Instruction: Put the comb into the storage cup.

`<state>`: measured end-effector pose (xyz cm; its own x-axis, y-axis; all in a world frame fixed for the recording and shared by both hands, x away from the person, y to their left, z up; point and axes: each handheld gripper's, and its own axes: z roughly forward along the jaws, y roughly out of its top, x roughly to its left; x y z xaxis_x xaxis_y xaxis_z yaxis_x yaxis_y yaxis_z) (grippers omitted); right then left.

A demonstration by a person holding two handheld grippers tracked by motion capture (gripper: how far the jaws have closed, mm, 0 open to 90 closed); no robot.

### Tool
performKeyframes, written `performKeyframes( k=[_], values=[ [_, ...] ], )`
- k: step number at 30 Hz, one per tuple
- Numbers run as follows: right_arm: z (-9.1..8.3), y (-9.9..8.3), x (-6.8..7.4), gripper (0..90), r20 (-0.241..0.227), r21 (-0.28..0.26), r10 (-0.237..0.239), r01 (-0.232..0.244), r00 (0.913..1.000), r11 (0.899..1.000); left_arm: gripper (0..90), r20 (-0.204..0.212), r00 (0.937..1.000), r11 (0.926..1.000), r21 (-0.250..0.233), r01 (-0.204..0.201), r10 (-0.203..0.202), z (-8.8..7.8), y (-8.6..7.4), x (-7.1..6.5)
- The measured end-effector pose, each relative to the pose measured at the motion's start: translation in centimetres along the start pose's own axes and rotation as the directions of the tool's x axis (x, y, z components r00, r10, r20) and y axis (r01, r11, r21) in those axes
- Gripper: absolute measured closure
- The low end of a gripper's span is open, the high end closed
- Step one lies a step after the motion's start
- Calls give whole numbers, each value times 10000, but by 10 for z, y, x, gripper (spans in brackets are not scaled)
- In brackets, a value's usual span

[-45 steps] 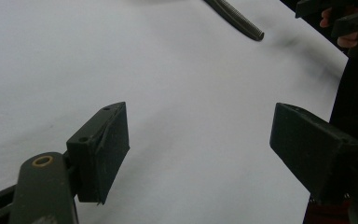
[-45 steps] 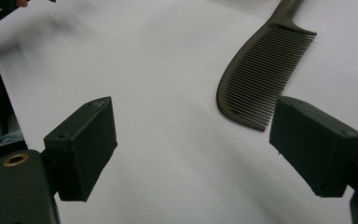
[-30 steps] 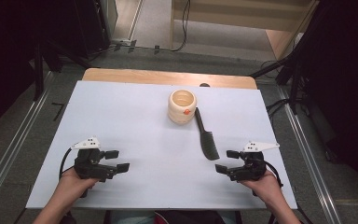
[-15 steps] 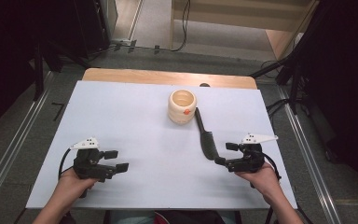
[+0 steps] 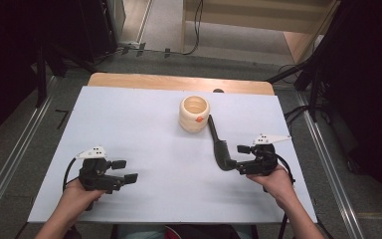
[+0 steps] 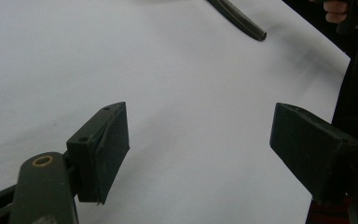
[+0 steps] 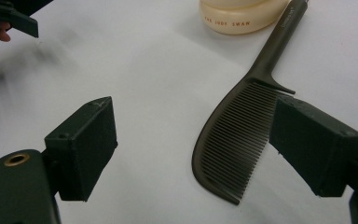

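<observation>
A black comb (image 5: 218, 144) lies flat on the white table, its handle end touching a cream round pot (image 5: 195, 113) with an orange mark on its side. My right gripper (image 5: 237, 158) is open right beside the comb's toothed end. In the right gripper view the comb (image 7: 235, 140) lies between the jaws, close to the right jaw, with nothing gripped, and the pot (image 7: 242, 16) is beyond it. My left gripper (image 5: 123, 170) is open over bare table at the front left; the left gripper view has the comb's tip (image 6: 242, 19) far off.
The white table top (image 5: 144, 124) has a wooden strip (image 5: 179, 83) along its far edge. Metal rails and cables run on the floor at both sides. A hand on the other gripper (image 6: 349, 11) is at the top right of the left gripper view.
My right gripper has moved forward and to the left, up to the comb's toothed end. The left gripper, the comb and the pot have stayed put.
</observation>
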<state>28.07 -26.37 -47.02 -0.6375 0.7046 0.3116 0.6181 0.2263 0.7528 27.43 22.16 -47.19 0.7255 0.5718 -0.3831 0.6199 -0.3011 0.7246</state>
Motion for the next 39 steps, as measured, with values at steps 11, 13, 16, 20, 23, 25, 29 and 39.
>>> performKeyframes(
  k=[11,13,16,20,23,25,29,39],
  values=[
    [10,12,-4,138,-18,35,-51,51,10000,10000,202,-11,10000,10000,-12,-2,2,0,0,0],
    [12,14,-5,138,-18,44,-66,66,10000,10000,202,-11,10000,10000,1,4,-4,0,0,0],
    [14,18,-6,139,-27,40,-26,26,10000,10000,202,-2,10000,10000,5,-1,1,0,0,0],
    [19,23,-8,139,-39,89,-49,49,10000,9999,202,5,10000,10000,-10,-4,4,0,0,0],
    [24,29,-9,139,-19,139,-102,102,9999,9999,202,2,10000,10000,2,-9,9,0,0,0],
    [25,29,-9,141,-28,140,-111,111,9999,9998,202,10,10000,10000,-9,-8,8,0,0,0],
    [29,35,-11,178,-42,187,-114,115,9999,9998,202,6,10000,10000,-6,-2,2,0,0,0],
    [38,46,-16,235,167,265,-115,110,9998,9996,202,1,10000,10000,14,-11,11,0,0,0]
  ],
)
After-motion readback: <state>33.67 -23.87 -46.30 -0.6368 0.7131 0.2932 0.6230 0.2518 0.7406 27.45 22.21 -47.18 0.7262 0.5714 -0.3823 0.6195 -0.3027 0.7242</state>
